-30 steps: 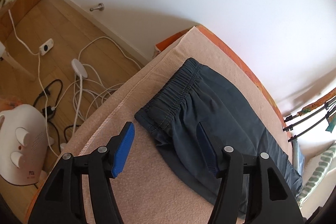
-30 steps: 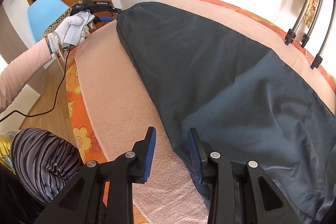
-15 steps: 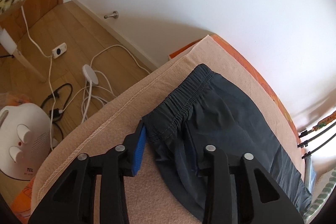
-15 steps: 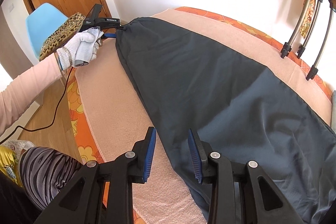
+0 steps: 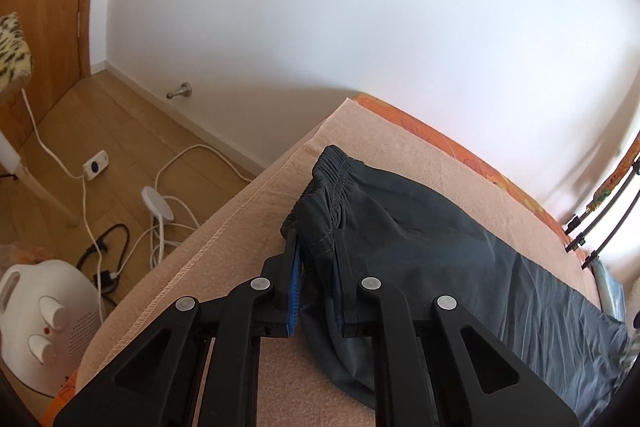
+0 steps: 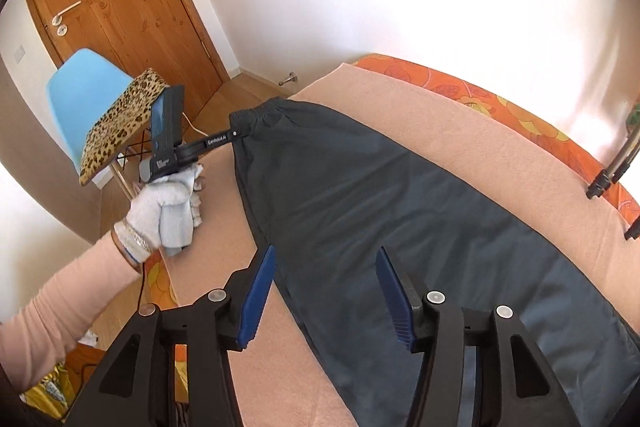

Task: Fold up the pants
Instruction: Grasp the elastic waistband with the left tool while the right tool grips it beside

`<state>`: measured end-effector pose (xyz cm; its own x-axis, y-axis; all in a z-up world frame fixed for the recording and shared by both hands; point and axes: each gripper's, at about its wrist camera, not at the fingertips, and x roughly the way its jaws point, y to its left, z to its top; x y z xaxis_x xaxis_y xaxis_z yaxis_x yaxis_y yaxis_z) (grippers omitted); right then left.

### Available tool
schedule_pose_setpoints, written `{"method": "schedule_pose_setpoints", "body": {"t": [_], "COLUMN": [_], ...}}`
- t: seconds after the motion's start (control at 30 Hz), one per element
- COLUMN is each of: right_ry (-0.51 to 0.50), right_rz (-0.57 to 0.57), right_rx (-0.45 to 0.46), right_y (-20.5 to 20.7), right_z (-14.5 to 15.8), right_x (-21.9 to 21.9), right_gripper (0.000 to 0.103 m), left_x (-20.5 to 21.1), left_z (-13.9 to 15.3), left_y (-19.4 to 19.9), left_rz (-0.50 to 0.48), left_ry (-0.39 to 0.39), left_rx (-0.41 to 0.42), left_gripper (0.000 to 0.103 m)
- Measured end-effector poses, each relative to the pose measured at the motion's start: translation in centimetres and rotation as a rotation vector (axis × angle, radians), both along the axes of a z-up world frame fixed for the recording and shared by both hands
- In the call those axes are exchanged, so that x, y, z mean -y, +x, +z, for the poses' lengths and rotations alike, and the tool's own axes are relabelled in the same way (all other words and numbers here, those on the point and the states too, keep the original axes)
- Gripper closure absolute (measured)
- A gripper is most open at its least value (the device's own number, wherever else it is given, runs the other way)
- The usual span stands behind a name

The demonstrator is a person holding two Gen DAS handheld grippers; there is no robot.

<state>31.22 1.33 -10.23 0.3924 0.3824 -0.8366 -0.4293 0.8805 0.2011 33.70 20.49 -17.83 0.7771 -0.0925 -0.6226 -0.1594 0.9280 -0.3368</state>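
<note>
Left tongs (image 5: 316, 267): jaws have just been closing and are now pinched on the near corner of the waistband (image 5: 332, 187), with a bunch of dark cloth caught between the blue pads.
Right tongs (image 6: 326, 291): jaws have just been opening and stand about half apart; they hang above the near edge of the cloth with nothing held, one pad over the blanket (image 6: 440, 131), the other over the fabric.
Pants (image 6: 400, 207): dark grey, spread flat on the peach blanket that covers the bed, whose orange flowered cover shows along the far edge.
Long axis: it runs from the elastic waistband at the far left of the right wrist view, along the bed toward the lower right, where the legs leave the picture.
Which hand is nearer what: the gloved left hand (image 6: 172, 203) is at the waist end; the right tongs are further down the same near edge, toward the legs, well apart from the left.
What the move turns on: judged from this, the right tongs must come down and close on the near edge below them, so both grips lie on one line along the length and the cloth can be carried over as one.
Risk: with only the waist corner held, lifting now would likely drag and skew the legs.
</note>
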Motion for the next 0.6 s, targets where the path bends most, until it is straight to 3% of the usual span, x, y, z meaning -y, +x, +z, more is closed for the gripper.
{"method": "schedule_pose_setpoints", "body": {"t": [0.33,0.6], "right_ry": [0.134,0.152], "right_rz": [-0.003,0.017], "right_rx": [-0.153,-0.29], "right_y": [13.4,20.8], "right_z": [-3.0,-7.0], "right_x": [-8.7,-18.3], "right_gripper": [0.041,0.04], "left_x": [0.8,3.3], "left_z": [0.3,1.4], "left_y": [-1.3,-2.0], "left_rz": [-0.097,-0.192], "left_ry": [0.006,0.089], "left_rx": [0.079,0.142], "left_gripper": [0.092,0.092]}}
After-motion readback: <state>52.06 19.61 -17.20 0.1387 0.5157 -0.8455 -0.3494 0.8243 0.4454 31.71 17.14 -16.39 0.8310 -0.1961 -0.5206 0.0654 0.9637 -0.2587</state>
